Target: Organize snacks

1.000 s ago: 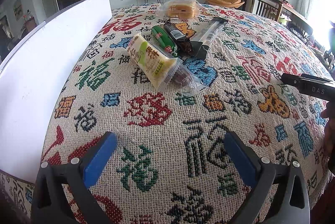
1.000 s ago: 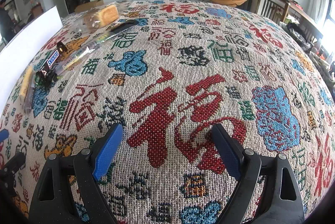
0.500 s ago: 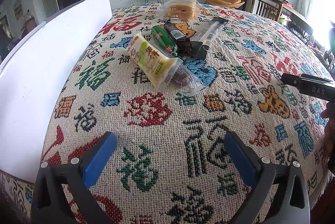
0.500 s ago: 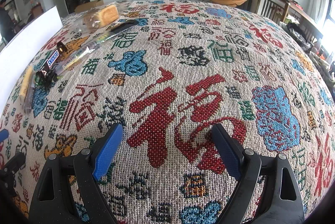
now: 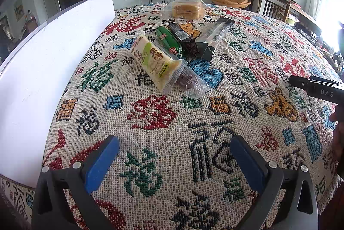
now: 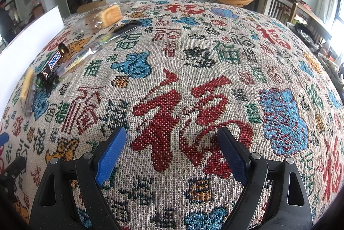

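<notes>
Several snacks lie on the patterned tablecloth (image 5: 163, 113): a yellow-green rice cracker pack (image 5: 153, 61), a clear pack of dark sweets (image 5: 191, 81), a green pack (image 5: 168, 38), a Snickers bar (image 5: 182, 37), a long black-ended packet (image 5: 215, 37) and a bagged cake (image 5: 186, 9). My left gripper (image 5: 174, 156) is open and empty, well short of them. My right gripper (image 6: 174, 148) is open and empty over bare cloth; the Snickers (image 6: 52, 64) and the cake (image 6: 105, 16) lie far to its left.
A white board (image 5: 49, 62) stands along the table's left side. The right gripper's body (image 5: 318, 88) shows at the left wrist view's right edge. Chairs (image 6: 281, 8) stand beyond the table's far right edge.
</notes>
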Demonstrator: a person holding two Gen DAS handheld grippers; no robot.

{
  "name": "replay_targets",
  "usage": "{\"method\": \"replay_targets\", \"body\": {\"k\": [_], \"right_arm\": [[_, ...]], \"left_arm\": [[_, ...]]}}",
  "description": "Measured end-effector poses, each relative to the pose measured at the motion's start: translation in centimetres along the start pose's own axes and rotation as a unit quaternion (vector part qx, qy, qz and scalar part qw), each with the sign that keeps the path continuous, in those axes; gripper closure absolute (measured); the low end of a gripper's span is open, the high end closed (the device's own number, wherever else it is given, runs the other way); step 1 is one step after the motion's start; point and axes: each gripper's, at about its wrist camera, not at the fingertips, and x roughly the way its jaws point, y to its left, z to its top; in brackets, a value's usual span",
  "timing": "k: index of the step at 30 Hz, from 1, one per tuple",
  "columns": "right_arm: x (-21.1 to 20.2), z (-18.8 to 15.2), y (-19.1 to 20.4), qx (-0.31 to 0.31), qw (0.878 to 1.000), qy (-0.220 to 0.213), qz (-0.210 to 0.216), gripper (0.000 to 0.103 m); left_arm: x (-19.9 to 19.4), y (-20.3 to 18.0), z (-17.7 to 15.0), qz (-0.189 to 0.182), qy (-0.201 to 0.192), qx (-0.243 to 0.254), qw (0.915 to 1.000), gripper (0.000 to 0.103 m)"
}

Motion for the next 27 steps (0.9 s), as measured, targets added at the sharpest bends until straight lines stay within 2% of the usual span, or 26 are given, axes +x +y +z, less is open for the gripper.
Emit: {"method": "replay_targets", "body": {"k": [27], "right_arm": [[-0.03,0.05,0.02,0.0,1.0,0.0,0.0,0.014]], "left_arm": [[-0.08,0.07,-0.02,-0.005,-0.001,-0.001,1.0,0.001]]}}
